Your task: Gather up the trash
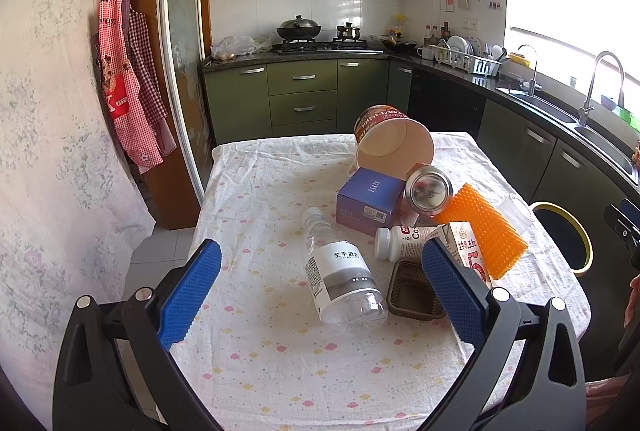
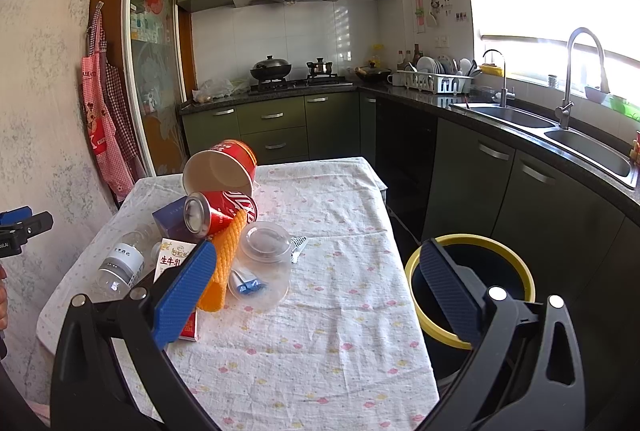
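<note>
Trash lies piled on the cloth-covered table (image 1: 280,351): a clear plastic bottle (image 1: 340,271), a purple box (image 1: 368,199), a red soda can (image 2: 218,213), a paper noodle bowl (image 1: 394,143) on its side, a white pill bottle (image 1: 404,243), a milk carton (image 2: 172,261), an orange mat (image 1: 484,231), a brown tray (image 1: 412,291) and a clear plastic jar (image 2: 264,267). A yellow-rimmed black bin (image 2: 472,283) stands at the table's right. My left gripper (image 1: 320,291) is open, above the bottle. My right gripper (image 2: 316,295) is open, over the table's right part.
Green kitchen cabinets (image 1: 300,95) and a stove stand behind the table. A counter with a sink (image 2: 560,135) and dish rack runs along the right. Aprons (image 1: 128,83) hang on the left wall. The table (image 2: 340,351) shows in the right wrist view too.
</note>
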Demonstrator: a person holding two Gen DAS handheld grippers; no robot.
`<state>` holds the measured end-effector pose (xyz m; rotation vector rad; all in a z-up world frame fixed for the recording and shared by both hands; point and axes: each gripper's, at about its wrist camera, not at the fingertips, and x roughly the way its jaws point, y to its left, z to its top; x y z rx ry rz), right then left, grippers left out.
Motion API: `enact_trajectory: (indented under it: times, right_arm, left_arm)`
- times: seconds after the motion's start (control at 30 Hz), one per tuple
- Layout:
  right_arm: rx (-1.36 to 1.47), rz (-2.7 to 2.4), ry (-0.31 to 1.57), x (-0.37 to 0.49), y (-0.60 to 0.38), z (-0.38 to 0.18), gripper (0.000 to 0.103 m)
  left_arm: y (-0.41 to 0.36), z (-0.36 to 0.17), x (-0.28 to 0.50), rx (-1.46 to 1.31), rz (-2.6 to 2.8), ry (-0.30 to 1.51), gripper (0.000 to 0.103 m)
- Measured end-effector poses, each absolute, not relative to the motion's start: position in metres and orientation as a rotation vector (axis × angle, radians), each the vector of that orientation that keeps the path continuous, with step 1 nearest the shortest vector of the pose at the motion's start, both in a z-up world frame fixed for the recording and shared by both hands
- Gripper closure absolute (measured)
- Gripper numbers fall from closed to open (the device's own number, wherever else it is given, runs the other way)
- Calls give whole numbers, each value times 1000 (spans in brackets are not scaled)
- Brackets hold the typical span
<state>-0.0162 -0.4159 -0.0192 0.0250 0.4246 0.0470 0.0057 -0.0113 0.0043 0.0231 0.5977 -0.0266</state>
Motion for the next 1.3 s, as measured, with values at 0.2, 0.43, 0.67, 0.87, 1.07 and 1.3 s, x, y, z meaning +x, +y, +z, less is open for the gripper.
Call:
enact_trajectory:
  times: [0.2, 0.43, 0.67, 0.87, 1.07, 1.3]
  right_arm:
    - [25, 46, 424, -16, -415, -21, 6]
    - [26, 46, 425, -16, -416, -20, 6]
    - [28, 47, 427, -14, -414, -25, 6]
    - [28, 47, 428, -14, -415, -24, 6]
    - [28, 48, 430, -14, -414, -26, 6]
    - [27, 47, 429, -13, -413, -29, 6]
  left_arm:
    - [-12, 4, 5, 31, -34, 602, 4]
    - [-13, 2, 6, 30, -36, 609, 4]
    - [-15, 1, 8, 35, -41, 617, 4]
    - [-15, 0, 9, 33, -42, 622, 4]
    - [-16, -1, 9, 36, -47, 626, 4]
    - [-16, -2, 9, 38, -47, 626, 4]
